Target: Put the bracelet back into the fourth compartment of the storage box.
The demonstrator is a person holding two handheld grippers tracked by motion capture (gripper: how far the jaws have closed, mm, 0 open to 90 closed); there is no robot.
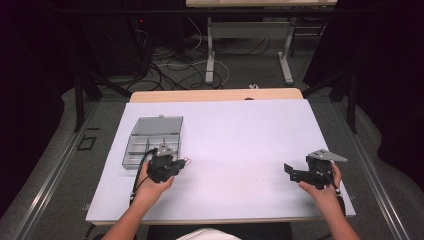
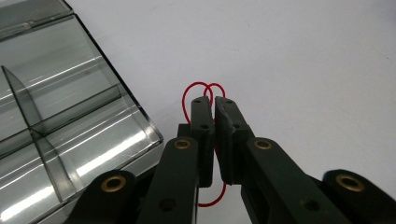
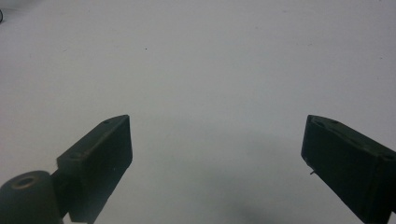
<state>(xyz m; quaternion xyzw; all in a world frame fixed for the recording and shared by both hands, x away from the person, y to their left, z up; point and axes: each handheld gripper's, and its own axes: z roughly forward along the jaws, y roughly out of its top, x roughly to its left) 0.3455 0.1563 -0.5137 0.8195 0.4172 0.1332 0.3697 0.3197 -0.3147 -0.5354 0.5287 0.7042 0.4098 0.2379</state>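
Observation:
My left gripper (image 2: pixel 214 103) is shut on a thin red wire loop (image 2: pixel 192 91); the loop pokes out past the jaw tips and curls out again below them. In the high view this left gripper (image 1: pixel 179 165) sits just off the front right corner of a clear compartment box (image 1: pixel 152 141), with the red wire loop (image 1: pixel 186 160) showing at its tip. The box's open tray (image 2: pixel 70 135) with its dividers lies to the left of the jaws. Over bare white table at the right, my right gripper (image 1: pixel 290 171) stands open, and nothing lies between its jaws (image 3: pixel 215 154).
The white sheet (image 1: pixel 235 135) covers the table, with wide bare room between the two hands. The box's lid (image 1: pixel 157 125) lies flat behind its tray. Beyond the table's far edge are cables and another table's legs (image 1: pixel 210 55) on the floor.

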